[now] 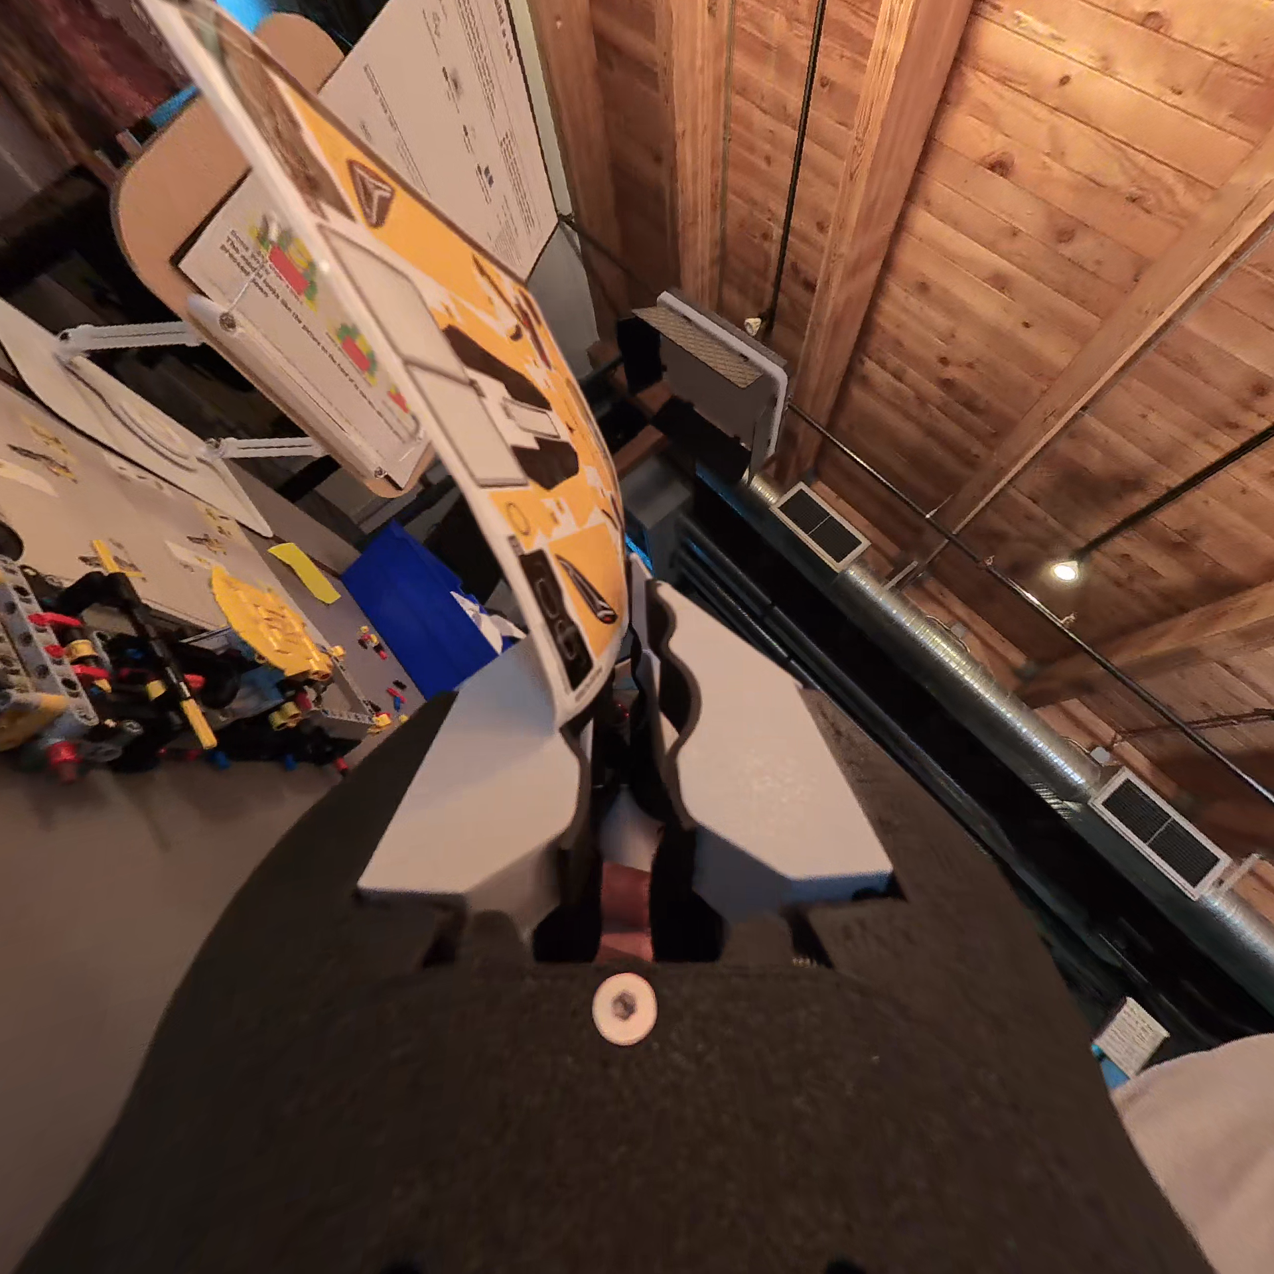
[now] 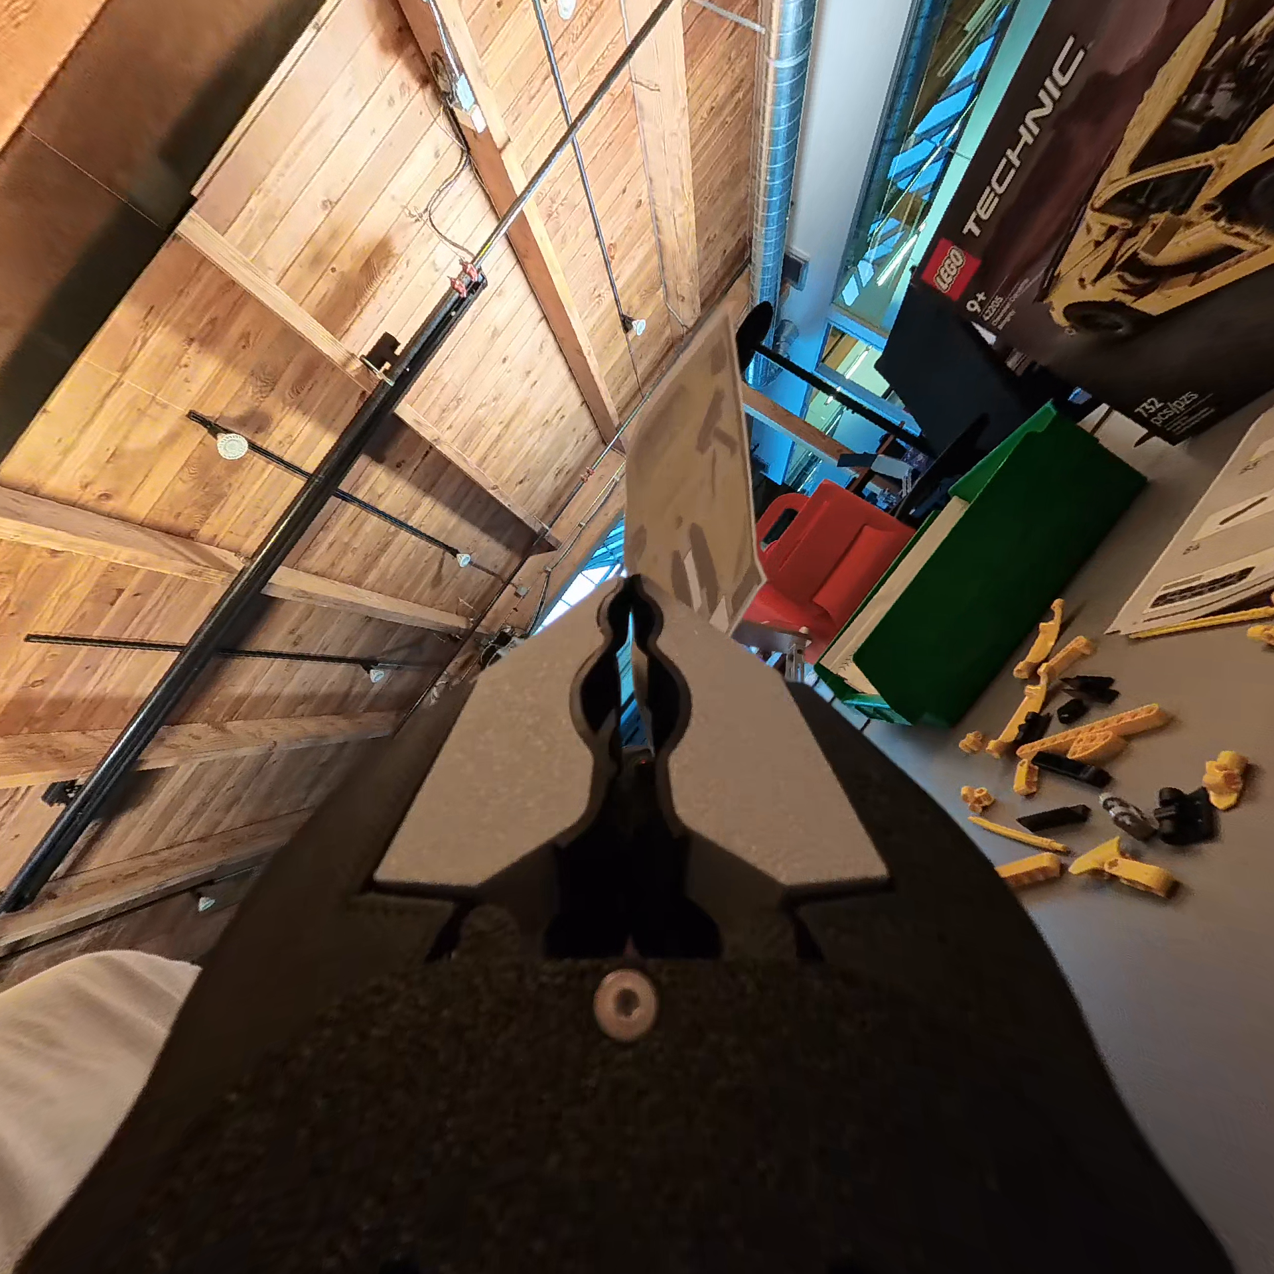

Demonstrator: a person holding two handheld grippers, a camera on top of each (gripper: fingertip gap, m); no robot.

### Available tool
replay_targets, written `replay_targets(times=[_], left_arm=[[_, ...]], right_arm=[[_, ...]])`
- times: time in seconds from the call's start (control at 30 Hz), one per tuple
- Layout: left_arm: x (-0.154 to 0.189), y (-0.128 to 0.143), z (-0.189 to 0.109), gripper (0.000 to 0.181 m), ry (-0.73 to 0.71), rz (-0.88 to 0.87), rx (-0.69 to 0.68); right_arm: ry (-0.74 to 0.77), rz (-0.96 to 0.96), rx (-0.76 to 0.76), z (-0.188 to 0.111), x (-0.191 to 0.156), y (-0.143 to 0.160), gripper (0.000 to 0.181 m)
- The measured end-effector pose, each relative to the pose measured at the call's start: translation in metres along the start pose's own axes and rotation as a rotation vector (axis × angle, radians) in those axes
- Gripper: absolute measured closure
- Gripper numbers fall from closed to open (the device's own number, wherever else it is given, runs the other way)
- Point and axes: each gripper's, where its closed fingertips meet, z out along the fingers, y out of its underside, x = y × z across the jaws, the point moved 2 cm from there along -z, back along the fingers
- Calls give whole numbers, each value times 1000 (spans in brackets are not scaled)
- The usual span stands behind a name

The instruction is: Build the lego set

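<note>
Sticker sheet (image 1: pixel 496 386) in left gripper (image 1: pixel 638 607), printed box (image 2: pixel 1103 207)

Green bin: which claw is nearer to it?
Right. The green bin sits on the table just right of the right claw. The left claw, shut on the sticker sheet, has it nowhere in view.

Wood-plank ceiling (image 1: pixel 1034 207), grey table (image 2: pixel 1137 999)
</note>
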Motion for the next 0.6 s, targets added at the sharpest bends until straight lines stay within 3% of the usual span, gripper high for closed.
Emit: replay_targets(times=[0.2, 0.37, 0.6], left_arm=[[-1, -5, -4, 181, -29, 43, -10], [2, -10, -10, 181, 9, 39, -22], [4, -5, -8, 181, 22, 60, -36]], right_arm=[[8, 13, -30, 1, 3, 1, 181], [6, -72, -152, 1, -1, 8, 181], [1, -64, -117, 0, -3, 5, 181]])
